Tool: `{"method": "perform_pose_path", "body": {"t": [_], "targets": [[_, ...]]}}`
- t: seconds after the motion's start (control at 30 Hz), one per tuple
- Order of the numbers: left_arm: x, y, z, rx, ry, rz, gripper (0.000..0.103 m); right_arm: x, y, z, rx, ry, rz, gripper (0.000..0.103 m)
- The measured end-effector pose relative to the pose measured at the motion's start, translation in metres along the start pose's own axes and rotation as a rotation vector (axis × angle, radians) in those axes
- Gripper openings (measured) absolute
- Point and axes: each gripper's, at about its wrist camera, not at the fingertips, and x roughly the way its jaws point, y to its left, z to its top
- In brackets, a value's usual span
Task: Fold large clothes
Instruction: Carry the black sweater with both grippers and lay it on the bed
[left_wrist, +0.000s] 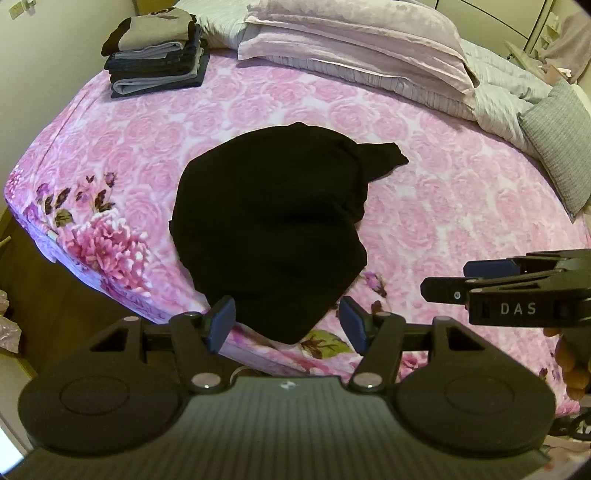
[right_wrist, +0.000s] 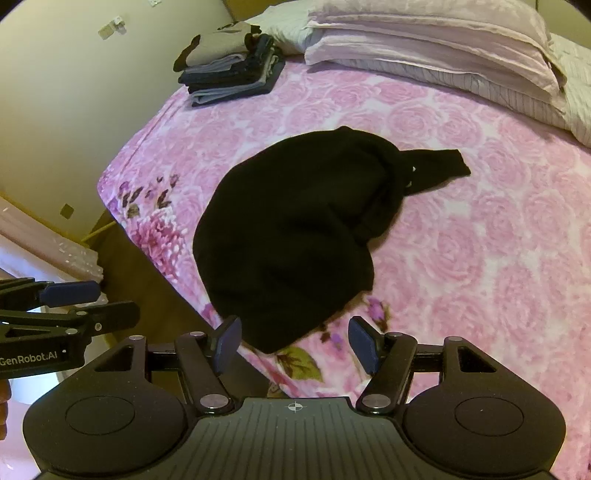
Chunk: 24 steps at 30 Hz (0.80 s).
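Pale pink pillows (left_wrist: 354, 40) and a grey cushion (left_wrist: 557, 147) along the far edge of the rose-patterned bedspread (left_wrist: 461, 206).

Dim warm light, heavy fisheye distortion

place: bedroom | evidence: bed (left_wrist: 424, 206), pillows (left_wrist: 354, 48), folded clothes (left_wrist: 155, 55)

The matte black plastic left gripper (left_wrist: 287, 324) is showing blue rubber pads (left_wrist: 224, 321), silver pivot screws and round side housings; the matching black right gripper (right_wrist: 294, 345) is bearing white "DAS" lettering.
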Motion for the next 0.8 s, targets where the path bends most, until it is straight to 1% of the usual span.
{"method": "perform_pose_path", "body": {"t": [0.2,0.5,0.63,0.73,0.8], "targets": [[0.005,0.005,0.005,0.005,0.009,-0.004,0.059,0.006,0.002,0.003,0.01,0.006,-0.008,0.061],[0.025,0.005,0.003,0.009,0.044,-0.006,0.059,0.017,-0.01,0.004,0.044,0.023,-0.016,0.061],[0.047,0.001,-0.003,0.016,0.035,-0.03,0.062,0.021,-0.024,0.003,0.068,0.004,-0.036,0.061],[0.071,-0.008,-0.01,0.06,0.007,-0.032,0.062,0.02,-0.043,0.0,0.098,-0.032,-0.072,0.061],[0.093,-0.018,-0.014,0.102,0.007,-0.039,0.062,0.02,-0.059,-0.002,0.127,-0.05,-0.095,0.061]]}}
